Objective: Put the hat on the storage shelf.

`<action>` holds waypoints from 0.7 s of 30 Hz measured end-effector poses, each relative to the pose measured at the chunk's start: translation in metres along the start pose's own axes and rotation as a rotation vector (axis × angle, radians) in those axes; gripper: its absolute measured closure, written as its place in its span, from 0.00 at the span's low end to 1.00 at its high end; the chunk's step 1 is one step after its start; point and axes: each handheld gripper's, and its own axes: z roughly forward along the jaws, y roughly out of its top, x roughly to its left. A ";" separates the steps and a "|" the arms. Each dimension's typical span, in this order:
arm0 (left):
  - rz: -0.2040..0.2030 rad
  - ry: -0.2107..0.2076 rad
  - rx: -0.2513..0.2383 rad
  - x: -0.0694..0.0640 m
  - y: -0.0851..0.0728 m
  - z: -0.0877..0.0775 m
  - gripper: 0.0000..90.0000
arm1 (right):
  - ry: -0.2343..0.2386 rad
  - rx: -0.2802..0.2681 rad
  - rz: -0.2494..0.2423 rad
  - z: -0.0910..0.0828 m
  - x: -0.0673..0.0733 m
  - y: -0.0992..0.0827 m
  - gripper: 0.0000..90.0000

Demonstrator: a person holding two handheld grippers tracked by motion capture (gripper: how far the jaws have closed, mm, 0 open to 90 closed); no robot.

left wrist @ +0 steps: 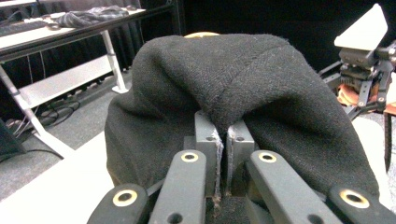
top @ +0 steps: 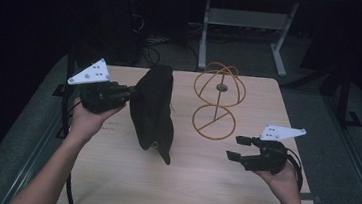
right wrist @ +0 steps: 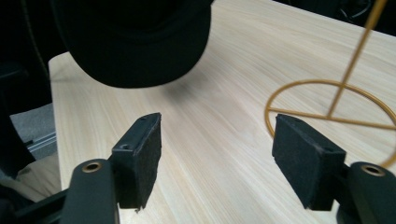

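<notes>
A black cap (top: 152,110) hangs above the wooden table (top: 191,183), its brim (top: 165,153) pointing down toward me. My left gripper (top: 130,93) is shut on the cap's fabric (left wrist: 224,88), which bunches over the jaws in the left gripper view. A gold wire hat stand (top: 217,101) rises at the table's middle back, to the right of the cap. My right gripper (top: 239,148) is open at the right, above the table and apart from both cap and stand. In the right gripper view the cap's brim (right wrist: 135,46) is ahead at upper left and the stand's ring base (right wrist: 334,116) at right.
A white-framed bench (top: 247,23) stands behind the table on the grey floor. Cables (top: 151,46) lie on the floor at the back left. The other gripper (left wrist: 366,60) appears at far right in the left gripper view. Table edges run close on both sides.
</notes>
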 end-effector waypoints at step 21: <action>-0.053 -0.046 0.008 0.026 0.031 0.024 0.96 | -0.097 0.022 0.065 -0.020 -0.021 -0.036 0.31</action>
